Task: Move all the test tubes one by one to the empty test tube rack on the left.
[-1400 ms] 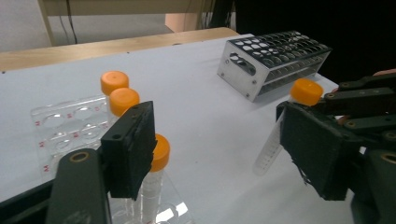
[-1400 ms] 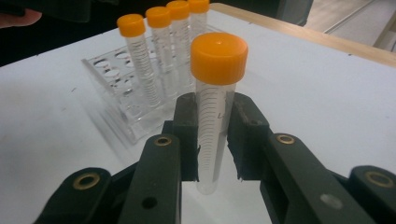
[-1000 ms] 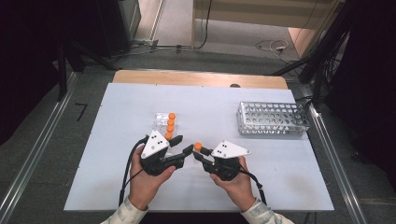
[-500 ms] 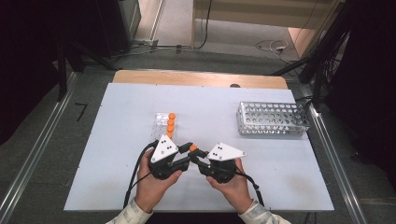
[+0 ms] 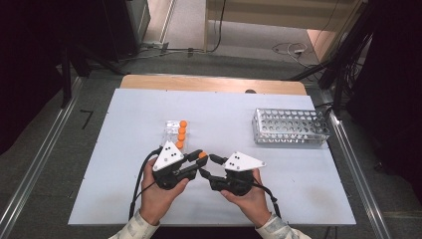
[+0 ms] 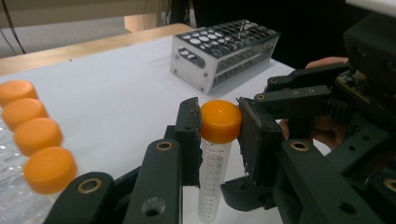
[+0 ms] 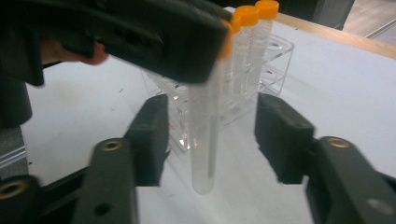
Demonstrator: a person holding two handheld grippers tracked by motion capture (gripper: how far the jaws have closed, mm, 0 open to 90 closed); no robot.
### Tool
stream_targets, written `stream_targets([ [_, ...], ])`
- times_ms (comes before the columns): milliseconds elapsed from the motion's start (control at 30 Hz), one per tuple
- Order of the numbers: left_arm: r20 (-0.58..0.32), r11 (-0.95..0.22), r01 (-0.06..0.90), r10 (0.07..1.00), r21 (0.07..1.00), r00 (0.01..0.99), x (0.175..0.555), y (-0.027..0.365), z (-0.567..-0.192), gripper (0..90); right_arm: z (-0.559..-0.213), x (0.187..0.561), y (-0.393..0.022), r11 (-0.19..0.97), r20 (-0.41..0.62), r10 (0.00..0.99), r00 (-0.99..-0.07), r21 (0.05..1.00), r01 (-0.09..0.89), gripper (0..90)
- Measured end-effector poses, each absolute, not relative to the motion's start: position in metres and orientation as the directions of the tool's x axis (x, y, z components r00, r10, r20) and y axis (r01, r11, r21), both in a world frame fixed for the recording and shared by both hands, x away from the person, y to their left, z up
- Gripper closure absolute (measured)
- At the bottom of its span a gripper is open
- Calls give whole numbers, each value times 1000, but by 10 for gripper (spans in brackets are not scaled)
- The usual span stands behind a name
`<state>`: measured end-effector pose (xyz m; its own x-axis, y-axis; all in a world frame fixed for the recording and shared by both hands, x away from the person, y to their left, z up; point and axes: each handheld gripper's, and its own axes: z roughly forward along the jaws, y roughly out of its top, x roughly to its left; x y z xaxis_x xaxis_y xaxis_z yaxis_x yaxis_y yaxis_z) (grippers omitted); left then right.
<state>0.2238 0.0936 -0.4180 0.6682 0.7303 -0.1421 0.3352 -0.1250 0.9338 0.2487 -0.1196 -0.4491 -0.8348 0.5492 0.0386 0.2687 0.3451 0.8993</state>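
A clear graduated tube (image 6: 212, 172) with an orange cap (image 6: 220, 121) stands upright above the white table. My left gripper (image 5: 199, 157) is shut on the cap, one pad on each side. The same tube (image 7: 204, 135) hangs between the jaws of my right gripper (image 7: 210, 135). Those jaws have just been opening, and now there is a gap on both sides of the tube. In the high view the two grippers meet tip to tip near the table's front middle, my right gripper (image 5: 206, 168) just right of the cap (image 5: 202, 155).
A clear rack (image 5: 177, 134) with several orange-capped tubes (image 6: 37, 135) stands just behind my left gripper. A metal tube rack (image 5: 291, 126) sits at the back right. The white table top (image 5: 124, 124) has a wooden strip along its far edge.
My left gripper moved in toward the right one and closed on the tube's orange cap. The right gripper's jaws, shut on the tube before, have opened off it.
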Motion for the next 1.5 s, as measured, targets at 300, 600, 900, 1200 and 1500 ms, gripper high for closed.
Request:
stream_targets([
  [300,-167,-73,332,752,940,637,225,114,-406,708,-451,250,-124,341,44,555,-831,899,275,268],
  [600,-168,-43,320,781,946,602,225,132,-397,708,-453,251,-126,344,45,564,-824,895,284,261],
  [900,-151,-34,301,807,953,571,224,145,-391,708,-453,253,-128,341,49,571,-820,894,291,253],
  [1200,-90,-86,296,842,951,532,225,145,-392,708,-454,253,-128,342,51,571,-819,892,294,254],
  [1500,-76,-115,326,852,938,518,231,139,-409,708,-454,253,-128,342,54,571,-819,892,297,254],
])
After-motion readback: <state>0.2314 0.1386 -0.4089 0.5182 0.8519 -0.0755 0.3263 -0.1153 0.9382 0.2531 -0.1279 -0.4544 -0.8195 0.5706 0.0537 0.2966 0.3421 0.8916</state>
